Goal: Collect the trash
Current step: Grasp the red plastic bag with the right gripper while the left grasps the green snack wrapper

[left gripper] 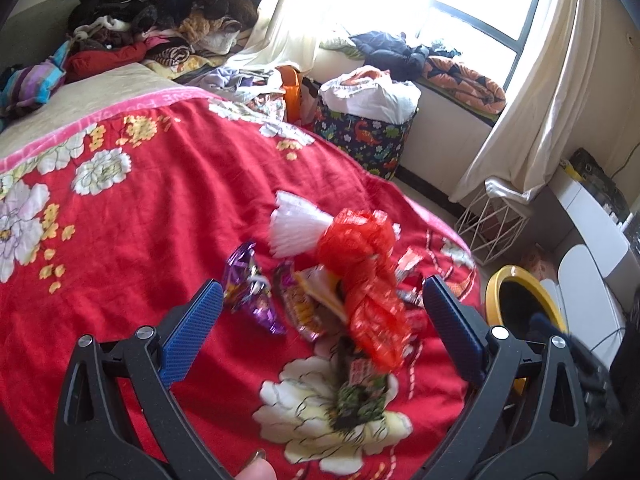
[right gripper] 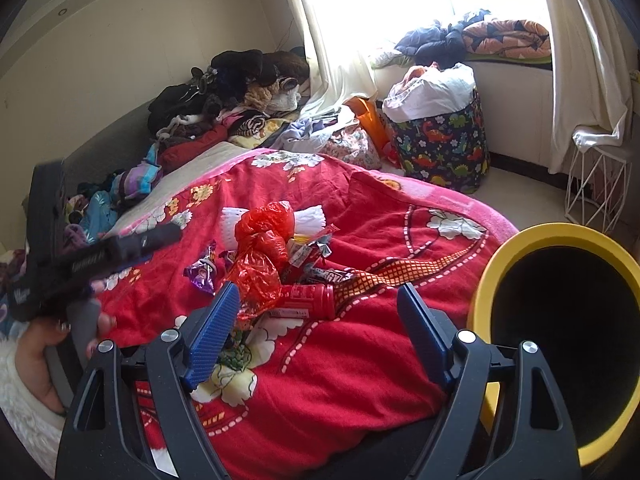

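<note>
A heap of trash lies on the red flowered blanket (left gripper: 140,216): a crumpled red plastic bag (left gripper: 362,276), white foam netting (left gripper: 296,226), a purple wrapper (left gripper: 250,288), a dark green wrapper (left gripper: 356,402) and other snack wrappers. In the right wrist view I see the same red bag (right gripper: 260,252), white netting (right gripper: 310,218), purple wrapper (right gripper: 202,272) and a red can (right gripper: 310,300) lying on its side. My left gripper (left gripper: 322,292) is open over the heap, holding nothing. My right gripper (right gripper: 318,298) is open and empty near the can. A yellow-rimmed bin (right gripper: 560,236) stands beside the bed at right.
Piled clothes (left gripper: 160,12) cover the bed's far end. A dinosaur-print basket (right gripper: 444,144) and a white wire basket (right gripper: 596,184) stand on the floor by the window. The bin also shows in the left wrist view (left gripper: 496,284). The left hand-held gripper's body (right gripper: 80,264) is at left.
</note>
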{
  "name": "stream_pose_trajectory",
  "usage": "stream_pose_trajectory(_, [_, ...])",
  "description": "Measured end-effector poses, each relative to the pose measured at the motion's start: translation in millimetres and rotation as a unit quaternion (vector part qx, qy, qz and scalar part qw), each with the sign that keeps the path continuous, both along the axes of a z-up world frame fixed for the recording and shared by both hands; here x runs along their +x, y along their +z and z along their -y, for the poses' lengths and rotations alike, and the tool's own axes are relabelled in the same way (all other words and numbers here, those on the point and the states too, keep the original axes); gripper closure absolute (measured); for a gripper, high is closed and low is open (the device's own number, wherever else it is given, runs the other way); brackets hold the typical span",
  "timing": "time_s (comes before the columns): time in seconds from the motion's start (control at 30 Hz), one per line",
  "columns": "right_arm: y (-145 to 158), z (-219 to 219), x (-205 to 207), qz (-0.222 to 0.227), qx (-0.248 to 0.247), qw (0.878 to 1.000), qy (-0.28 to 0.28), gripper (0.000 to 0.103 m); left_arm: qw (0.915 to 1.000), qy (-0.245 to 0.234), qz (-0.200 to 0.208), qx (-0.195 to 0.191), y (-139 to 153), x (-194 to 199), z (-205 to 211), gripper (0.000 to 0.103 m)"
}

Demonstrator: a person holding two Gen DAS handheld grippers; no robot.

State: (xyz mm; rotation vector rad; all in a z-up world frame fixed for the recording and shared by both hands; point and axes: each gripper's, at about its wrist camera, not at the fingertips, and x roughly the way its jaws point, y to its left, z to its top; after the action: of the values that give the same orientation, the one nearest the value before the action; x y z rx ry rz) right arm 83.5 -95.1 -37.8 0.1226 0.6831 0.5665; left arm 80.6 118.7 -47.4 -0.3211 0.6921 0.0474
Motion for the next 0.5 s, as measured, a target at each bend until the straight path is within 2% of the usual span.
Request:
stream_pose_trajectory(0.07, [-3,-5,8,-0.014,0.006,1.0,0.009,0.033,0.9999,-0.007,-0.011,-0.001,-7,-4,-1,0.013])
stream_pose_trajectory(0.23, [-12,-25,28,-0.044,0.01,0.998,0.045,0.041,0.9983,-0.037,-0.043,-0.015,-28,-13,1,0.033])
stream_pose_trajectory(0.37, [-18,-40,42,-0.072,0.022,0.995,0.066,0.043,0.995,-0.065,-0.071,-0.024,-46,-17,8,0.046])
stream_pose_trajectory(0.5, [-24,-57,54,-0.094,0.018,0.992,0.082,0.049,0.992,-0.086,-0.085,-0.037,-57,-19,16,0.052])
